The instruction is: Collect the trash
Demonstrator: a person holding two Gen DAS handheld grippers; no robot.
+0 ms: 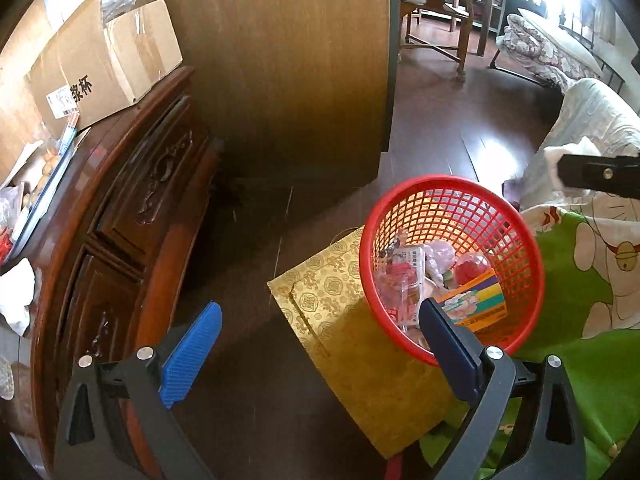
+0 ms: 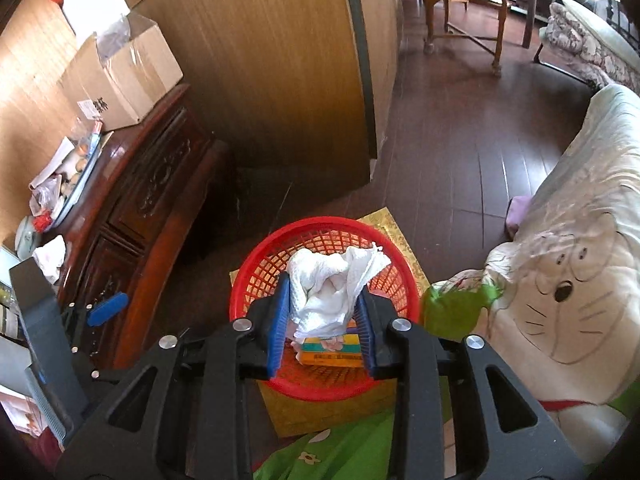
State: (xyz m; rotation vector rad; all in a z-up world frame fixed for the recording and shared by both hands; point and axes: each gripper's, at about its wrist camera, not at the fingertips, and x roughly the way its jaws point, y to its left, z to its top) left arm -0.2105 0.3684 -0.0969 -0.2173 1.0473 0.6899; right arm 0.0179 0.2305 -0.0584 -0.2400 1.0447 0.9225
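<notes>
A red mesh basket (image 1: 452, 200) stands on a gold patterned box (image 1: 352, 344) and holds wrappers, a pink bag and a yellow carton (image 1: 476, 300). My left gripper (image 1: 316, 340) is open and empty, low beside the basket, its right finger over the near rim. My right gripper (image 2: 325, 320) is shut on a crumpled white tissue (image 2: 332, 288) and holds it directly above the basket (image 2: 256, 264). The right gripper's black body also shows in the left wrist view (image 1: 596, 174), with white tissue at its tip.
A carved dark wood cabinet (image 1: 132, 216) stands to the left, with a cardboard box (image 1: 104, 56), papers and another crumpled tissue (image 1: 16, 296) on top. A sofa with a green and white cartoon cover (image 2: 560, 292) is to the right. Dark wood floor and chairs lie beyond.
</notes>
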